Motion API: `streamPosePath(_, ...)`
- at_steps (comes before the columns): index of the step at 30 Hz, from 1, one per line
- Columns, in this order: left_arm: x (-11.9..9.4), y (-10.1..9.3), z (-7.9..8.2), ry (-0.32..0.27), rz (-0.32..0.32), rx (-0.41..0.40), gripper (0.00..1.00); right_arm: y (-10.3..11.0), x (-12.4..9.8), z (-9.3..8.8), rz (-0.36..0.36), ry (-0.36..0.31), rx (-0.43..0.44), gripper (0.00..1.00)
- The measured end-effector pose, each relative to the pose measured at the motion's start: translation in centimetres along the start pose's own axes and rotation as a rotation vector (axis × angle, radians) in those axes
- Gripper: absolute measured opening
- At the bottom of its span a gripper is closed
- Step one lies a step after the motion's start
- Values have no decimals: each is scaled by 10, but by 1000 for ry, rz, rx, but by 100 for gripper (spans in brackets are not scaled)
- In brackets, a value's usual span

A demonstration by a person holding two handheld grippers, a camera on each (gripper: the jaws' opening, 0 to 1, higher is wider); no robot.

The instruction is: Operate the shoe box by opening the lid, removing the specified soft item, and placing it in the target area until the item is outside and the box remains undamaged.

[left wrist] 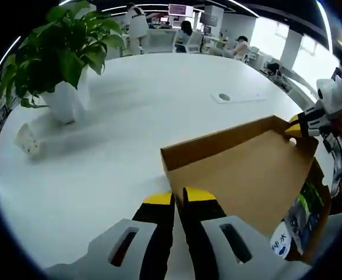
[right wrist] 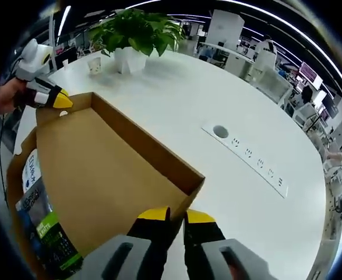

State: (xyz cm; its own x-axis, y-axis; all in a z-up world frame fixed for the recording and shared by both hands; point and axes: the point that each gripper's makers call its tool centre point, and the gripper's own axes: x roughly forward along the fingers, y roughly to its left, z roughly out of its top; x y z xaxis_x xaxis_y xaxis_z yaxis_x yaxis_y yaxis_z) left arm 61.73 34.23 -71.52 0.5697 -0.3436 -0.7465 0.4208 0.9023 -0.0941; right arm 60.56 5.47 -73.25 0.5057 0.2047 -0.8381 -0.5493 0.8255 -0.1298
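Observation:
The brown cardboard shoe box stands on the white table with its lid [left wrist: 246,169] [right wrist: 101,169] swung up and its underside facing both cameras. My left gripper [left wrist: 179,198] is shut on one front corner of the lid; in the right gripper view the left gripper [right wrist: 60,100] pinches that far corner. My right gripper [right wrist: 176,216] is shut on the other front corner, seen in the left gripper view as the right gripper [left wrist: 299,125], held by a hand. Under the lid, soft packets [left wrist: 290,230] [right wrist: 42,233] with green, blue and white print lie in the box.
A potted plant [left wrist: 60,58] [right wrist: 138,35] in a white pot stands further along the table [left wrist: 130,116], with a small white cup [left wrist: 28,140] [right wrist: 94,65] beside it. A socket strip [right wrist: 246,154] [left wrist: 232,98] is set into the tabletop. People sit at desks beyond.

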Motion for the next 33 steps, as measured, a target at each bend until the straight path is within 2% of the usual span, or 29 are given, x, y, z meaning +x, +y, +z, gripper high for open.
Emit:
streamPosePath(5, 3, 2, 0, 13, -1, -25, 5, 1, 1, -2, 14, 12, 5, 4)
streamPosePath(21, 5, 2, -4, 50, -4, -31, 5, 2, 4, -4, 21, 34, 9, 4)
streamPosePath(33, 2, -1, -3, 41, -6, -25, 7, 1, 3, -4, 23, 27, 28, 5)
